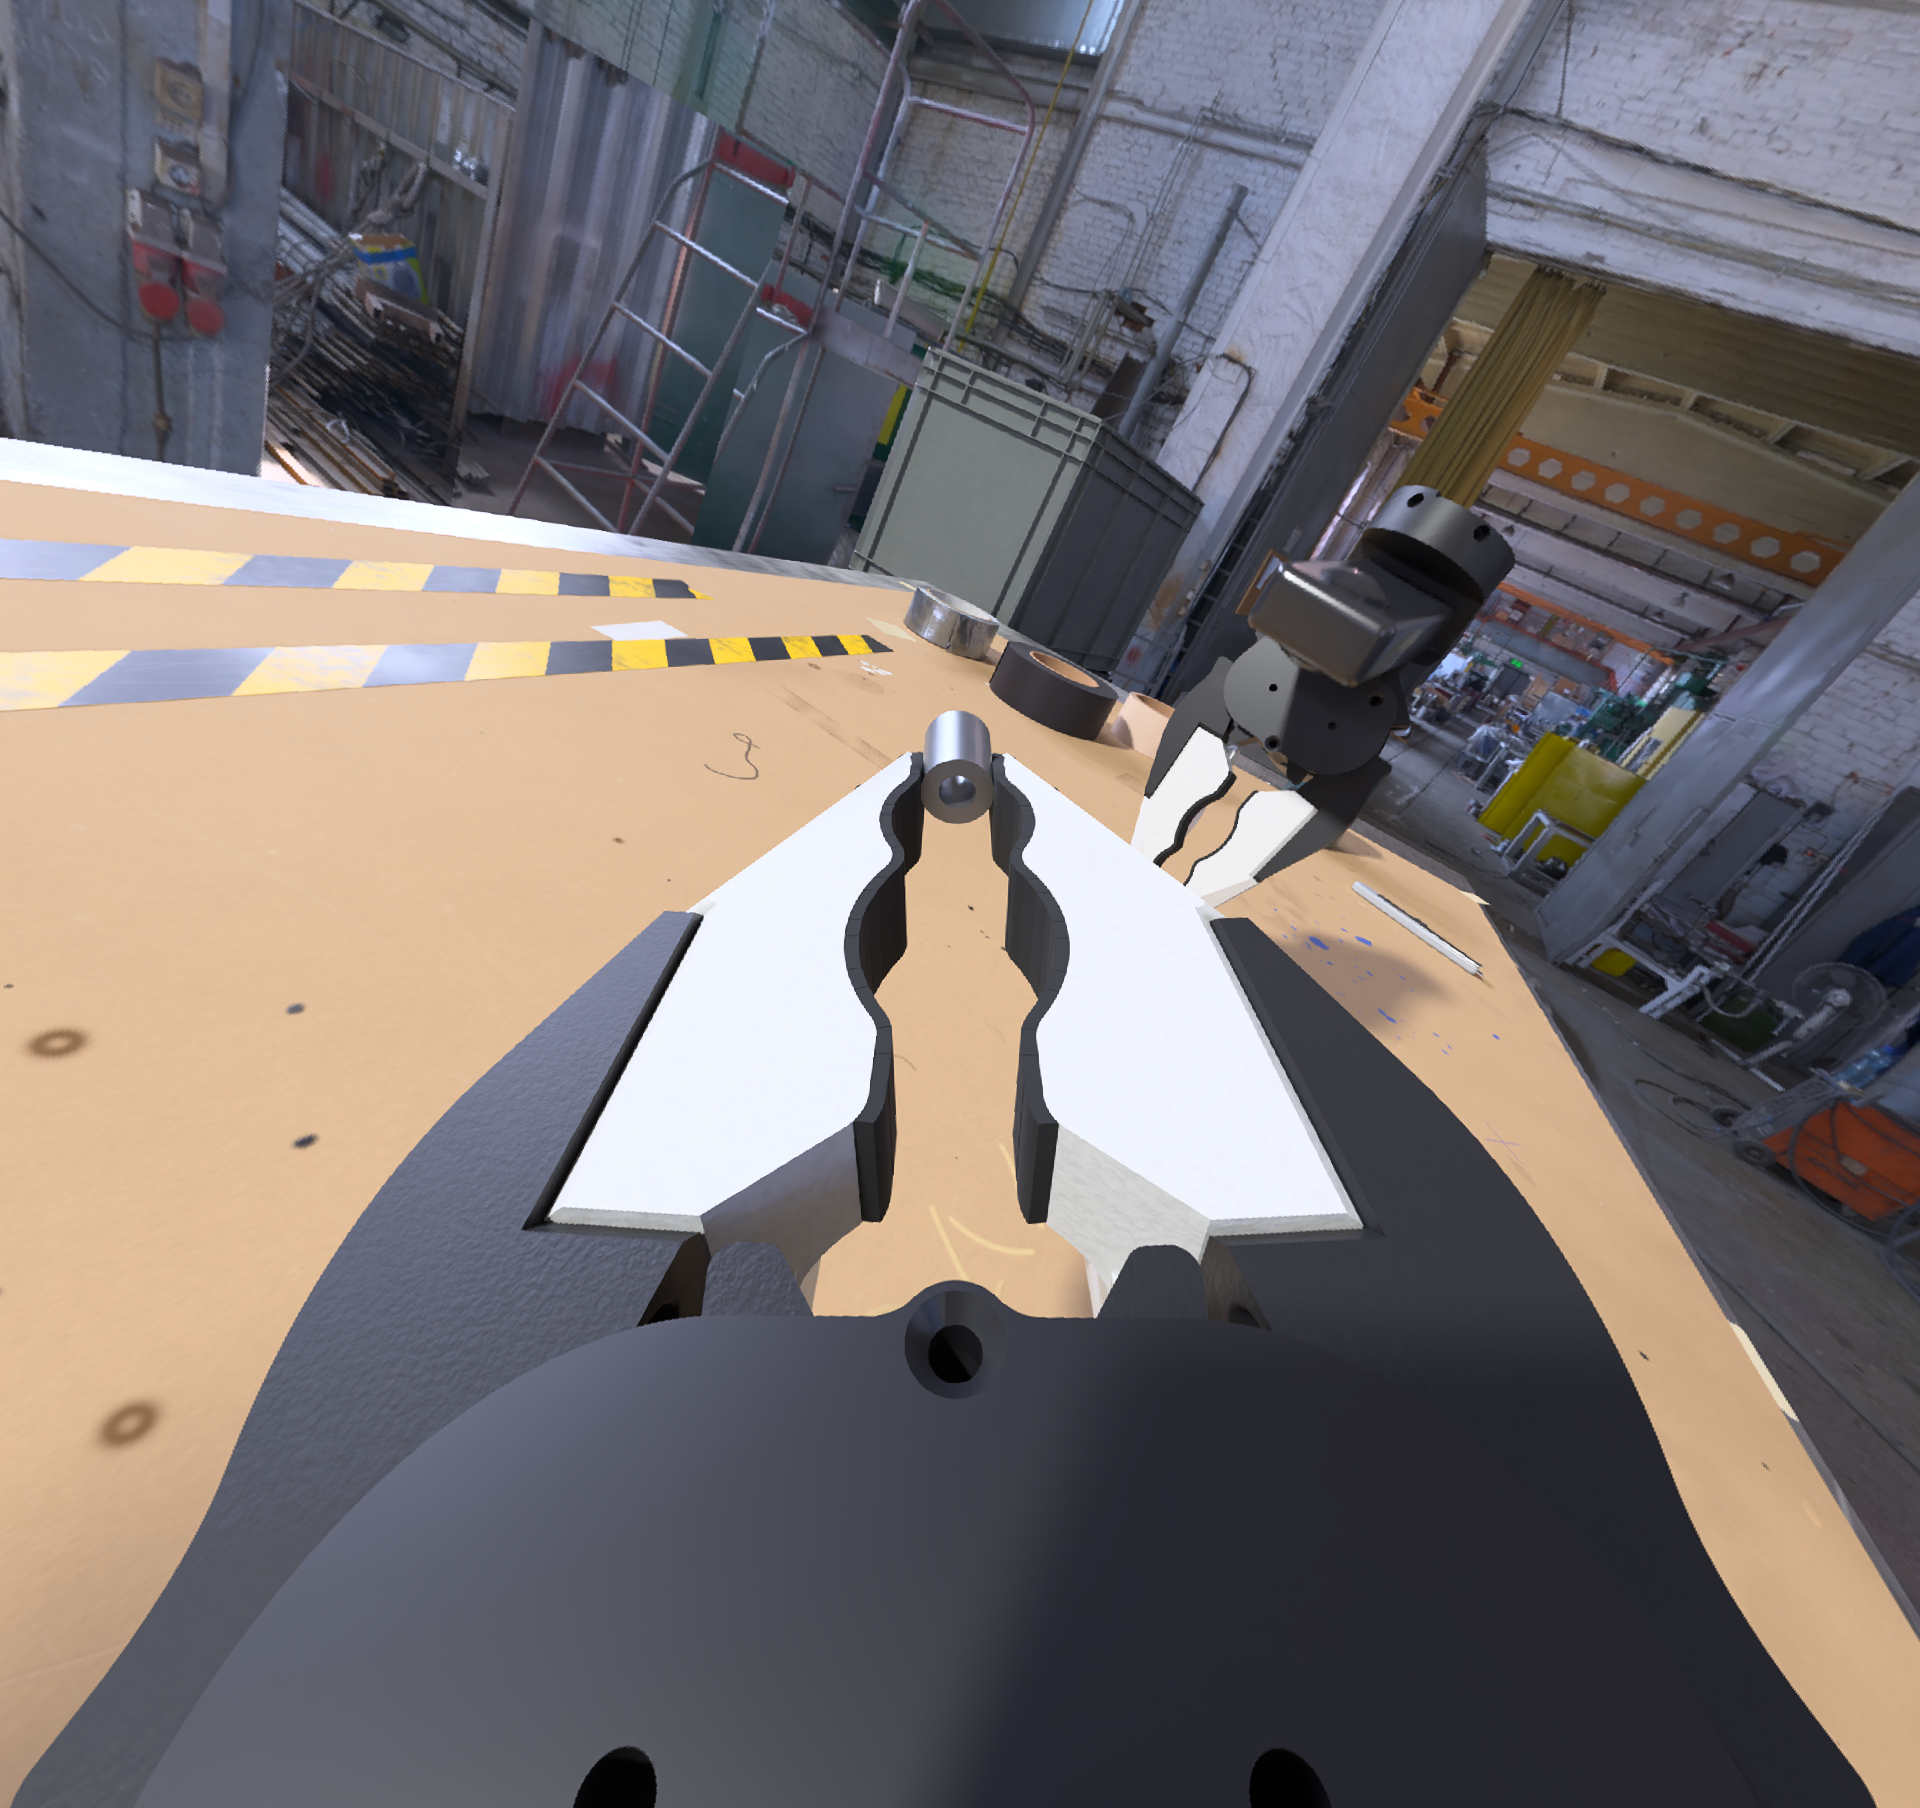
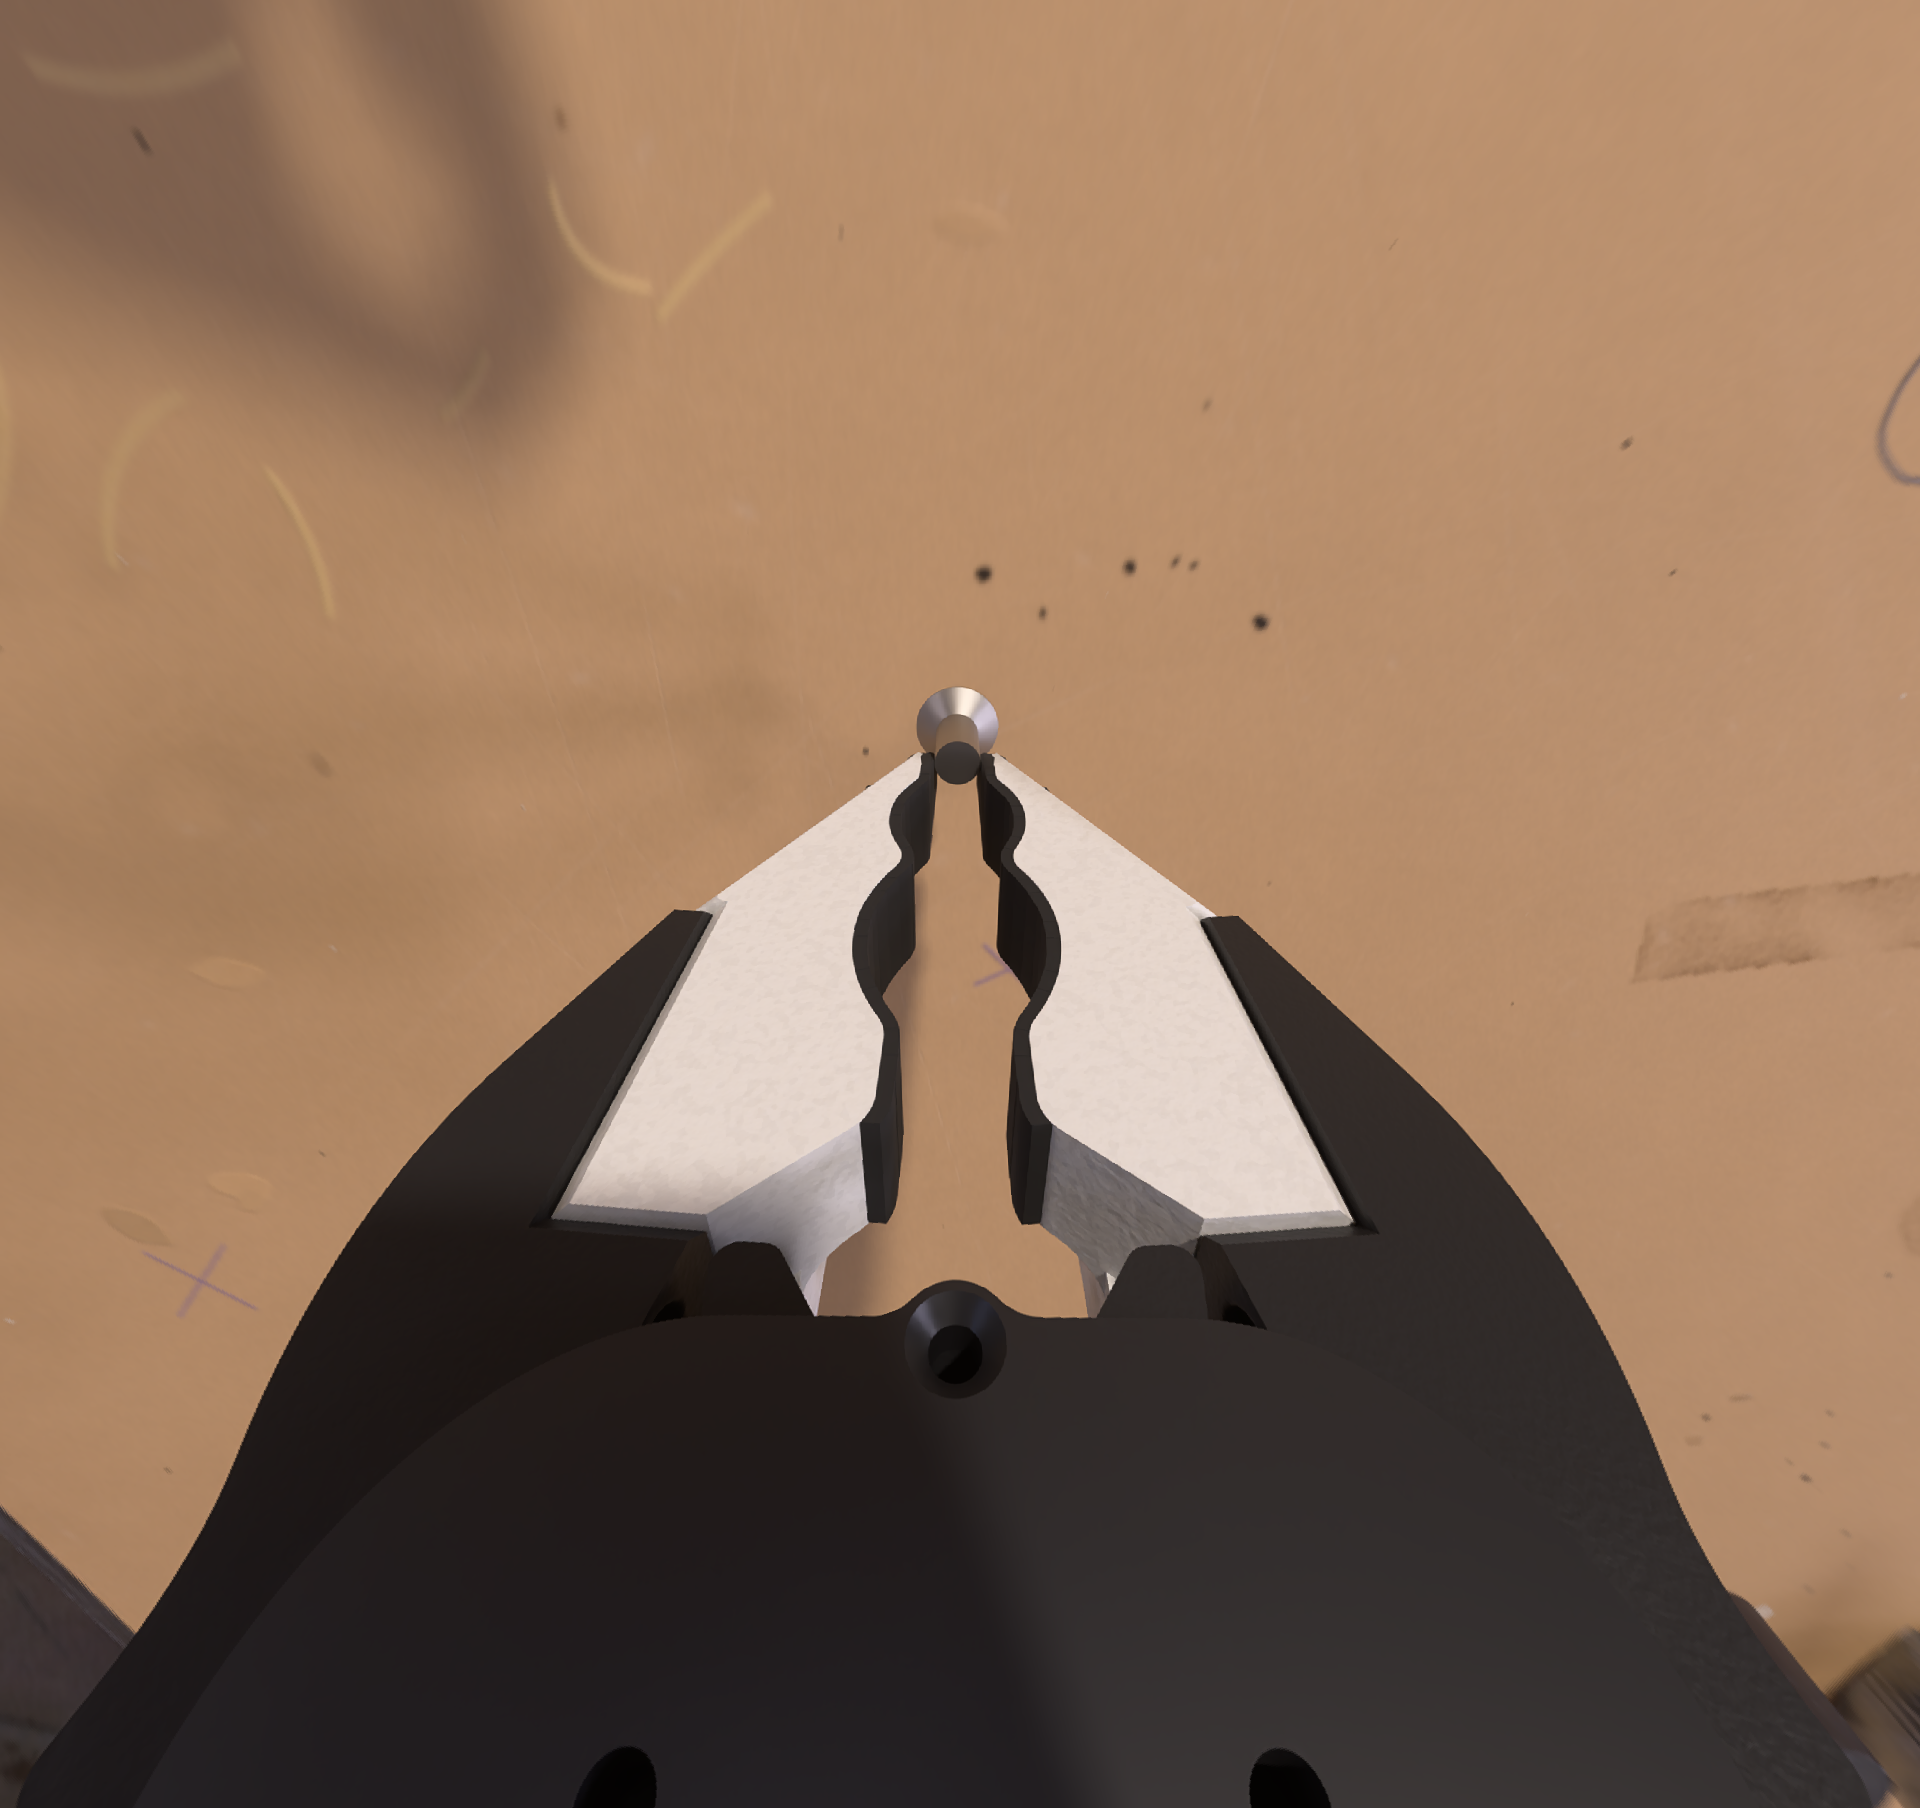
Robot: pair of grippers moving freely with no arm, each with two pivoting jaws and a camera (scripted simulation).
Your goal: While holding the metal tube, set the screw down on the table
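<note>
Tube: your left gripper [image 1: 957, 771] pinches the tube [image 1: 956, 769] at the very tips of its fingers [image 1: 790, 979], centre of the left wrist view; the tube's bore faces back at the camera, so its long axis runs along the fingers.
Left pose: you look low across the table [image 1: 312, 875], which tilts in the frame, toward the striped tape at upper left and two tape rolls [image 1: 1049, 688] at centre right. The tube sits clear above the table.
Screw: your right gripper [image 2: 957, 759] pinches the screw [image 2: 957, 724] by its shank, centre of the right wrist view. The head pokes out just past the tips, long axis along the fingers, head toward the table.
Key relation: the screw lies straight ahead of the right fingers with bare table [image 2: 1351, 304] beyond it. How near the head is to the table I cannot tell from this view.
Right pose: in the left wrist view the right gripper [image 1: 1210, 849] shows at centre right, pointing steeply down, tips close to the table, near the tape rolls.
Next move: I judge you need only lower the right gripper along its own axis, then spread the fingers; keep the left ones clamped.
Risk: released head first, the screw will likely topple and roll.
</note>
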